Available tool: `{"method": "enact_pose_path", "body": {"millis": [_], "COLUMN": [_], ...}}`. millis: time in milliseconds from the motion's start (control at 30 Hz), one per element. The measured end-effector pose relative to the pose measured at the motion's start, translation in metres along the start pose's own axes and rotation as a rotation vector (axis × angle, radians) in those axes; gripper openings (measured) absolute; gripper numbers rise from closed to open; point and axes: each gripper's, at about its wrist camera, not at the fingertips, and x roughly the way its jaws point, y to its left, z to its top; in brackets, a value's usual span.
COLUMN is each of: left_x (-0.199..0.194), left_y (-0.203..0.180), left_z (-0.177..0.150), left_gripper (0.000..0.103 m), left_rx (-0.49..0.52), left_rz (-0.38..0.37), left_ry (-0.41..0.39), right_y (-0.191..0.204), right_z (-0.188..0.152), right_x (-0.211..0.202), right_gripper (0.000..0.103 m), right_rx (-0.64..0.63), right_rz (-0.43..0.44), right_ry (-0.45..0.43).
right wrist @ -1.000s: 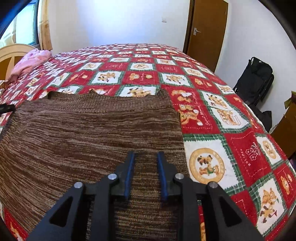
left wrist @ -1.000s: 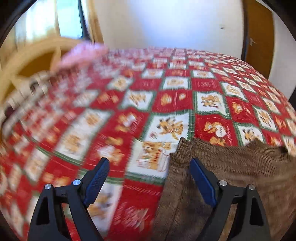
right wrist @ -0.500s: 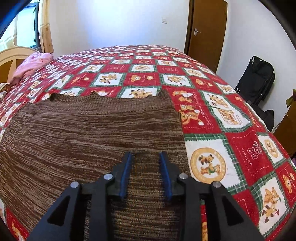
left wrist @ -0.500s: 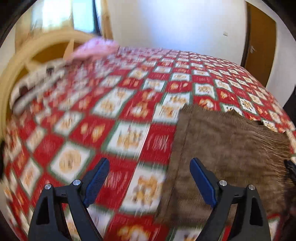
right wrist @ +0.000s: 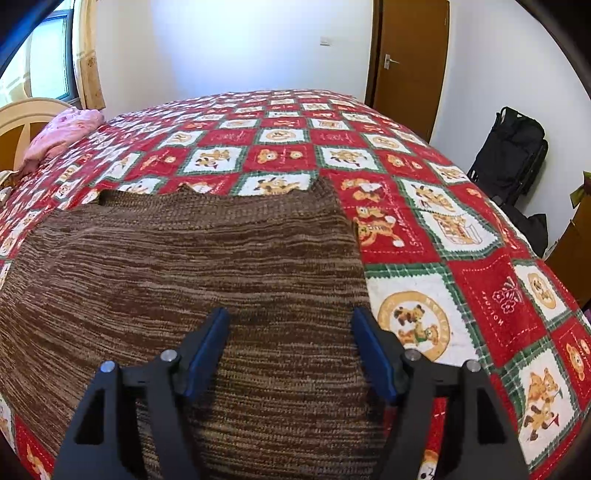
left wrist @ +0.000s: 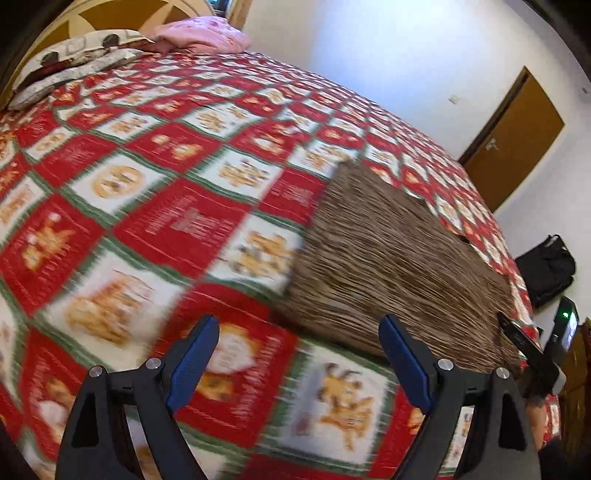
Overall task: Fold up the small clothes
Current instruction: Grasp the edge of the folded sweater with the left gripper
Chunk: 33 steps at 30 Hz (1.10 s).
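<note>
A brown striped knit garment (right wrist: 184, 277) lies flat on the red, white and green patterned bedspread (right wrist: 480, 266). It also shows in the left wrist view (left wrist: 388, 258), to the right. My right gripper (right wrist: 290, 332) is open and empty, hovering over the garment's near right part. My left gripper (left wrist: 299, 339) is open and empty, above the bedspread just left of the garment's near left corner. The right gripper's tip (left wrist: 517, 338) shows at the far right of the left wrist view.
A pink cloth (left wrist: 199, 35) and pillows (left wrist: 74, 62) lie by the wooden headboard (right wrist: 22, 122). A black bag (right wrist: 513, 155) stands on the floor right of the bed, near a brown door (right wrist: 406, 59). The bed's right edge runs past the garment.
My right gripper has opened from shut and let go of the garment. My left gripper stayed open and swung back and left, off the garment's edge.
</note>
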Motion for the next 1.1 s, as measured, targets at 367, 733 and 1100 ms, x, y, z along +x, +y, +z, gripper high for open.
{"method": "enact_pose_path", "body": {"millis": [367, 733, 1100], "left_x": [0.038, 0.037, 0.04], "left_y": [0.001, 0.003, 0.014], "left_z": [0.027, 0.02, 0.012], "left_gripper": [0.069, 0.02, 0.035], "left_rx": [-0.142, -0.097, -0.142], "left_rz": [-0.086, -0.073, -0.138], "left_ry": [-0.011, -0.068, -0.059], "right_y": [-0.001, 0.028, 0.177], "right_z": [0.0, 0.037, 0.09], "right_x": [-0.002, -0.073, -0.024], "right_gripper": [0.071, 0.057, 0.073], "right_rx": [0.009, -0.012, -0.039], "right_rz": [0.013, 0.088, 0.518], "right_ry": [-0.005, -0.117, 0.102]}}
